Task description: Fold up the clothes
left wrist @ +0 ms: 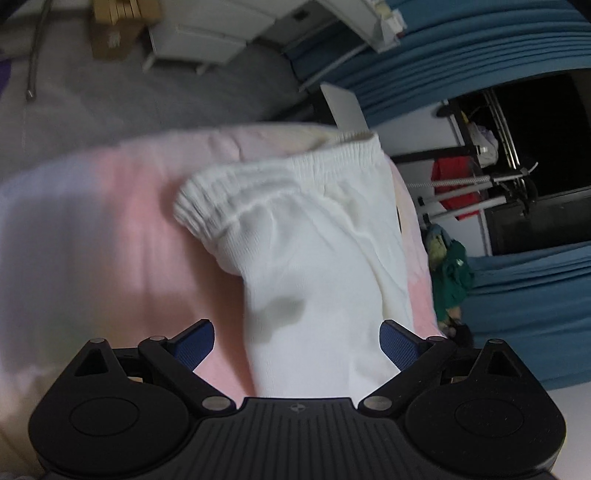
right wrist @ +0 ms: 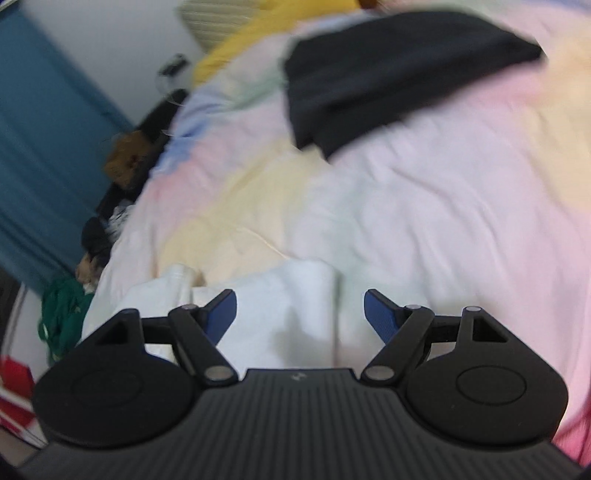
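Note:
A white knit garment (left wrist: 310,251) with an elastic waistband lies folded on the pastel bedsheet (left wrist: 110,221). My left gripper (left wrist: 297,341) is open just above its near end, blue pads either side of the cloth, not clamped. In the right wrist view the same white garment (right wrist: 280,314) lies under my right gripper (right wrist: 300,314), which is open and empty. A black garment (right wrist: 388,74) lies further up the bed (right wrist: 424,206), apart from both grippers.
Blue curtains (left wrist: 498,62) hang beside the bed. A green garment (right wrist: 62,314) and dark items (right wrist: 122,173) sit along the bed's left edge. A yellow cloth (right wrist: 258,29) lies at the far end. A cardboard box (left wrist: 114,33) and white furniture (left wrist: 199,40) stand on the floor.

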`<action>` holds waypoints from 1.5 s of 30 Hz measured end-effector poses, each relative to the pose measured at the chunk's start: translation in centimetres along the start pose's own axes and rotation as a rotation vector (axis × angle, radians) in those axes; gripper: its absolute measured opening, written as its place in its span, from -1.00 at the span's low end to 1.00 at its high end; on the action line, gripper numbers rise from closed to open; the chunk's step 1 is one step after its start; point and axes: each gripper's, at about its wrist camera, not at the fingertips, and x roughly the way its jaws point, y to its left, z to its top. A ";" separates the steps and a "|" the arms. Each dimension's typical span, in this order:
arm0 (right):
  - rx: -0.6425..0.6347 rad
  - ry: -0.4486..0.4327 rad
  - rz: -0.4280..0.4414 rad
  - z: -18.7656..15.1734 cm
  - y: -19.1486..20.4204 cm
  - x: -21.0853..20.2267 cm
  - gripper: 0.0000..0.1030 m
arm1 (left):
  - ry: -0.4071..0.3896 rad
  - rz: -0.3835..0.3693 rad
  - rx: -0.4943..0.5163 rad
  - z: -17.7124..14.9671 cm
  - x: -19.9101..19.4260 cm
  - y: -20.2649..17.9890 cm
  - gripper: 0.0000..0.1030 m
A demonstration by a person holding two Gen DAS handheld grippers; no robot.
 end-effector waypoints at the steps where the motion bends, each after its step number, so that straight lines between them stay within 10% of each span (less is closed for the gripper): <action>1: 0.036 0.025 0.007 -0.1 -0.6 0.2 0.53 | 0.031 -0.023 -0.011 0.1 0.8 0.2 0.83; 6: 0.188 0.150 0.040 -0.7 -2.7 1.5 0.54 | 0.115 -0.069 -0.068 0.3 3.5 1.0 0.48; 17: 0.055 0.375 0.188 -3.6 1.6 5.4 0.54 | 0.133 -0.182 -0.095 0.7 6.0 0.6 0.25; 24: 0.076 0.289 0.220 -2.8 1.9 6.3 0.30 | 0.104 -0.186 -0.113 1.0 6.4 0.5 -0.08; 29: 0.073 0.261 0.154 -2.1 0.7 7.7 -0.73 | 0.092 -0.179 -0.102 1.3 6.9 0.1 -0.46; 35: -0.031 0.156 0.180 -1.7 2.8 5.8 -0.84 | 0.019 -0.161 -0.032 0.8 5.7 -1.1 -0.93; 45: -0.030 0.085 0.262 1.0 2.1 2.8 -0.85 | -0.115 -0.201 0.066 -1.4 -0.5 -1.8 -0.96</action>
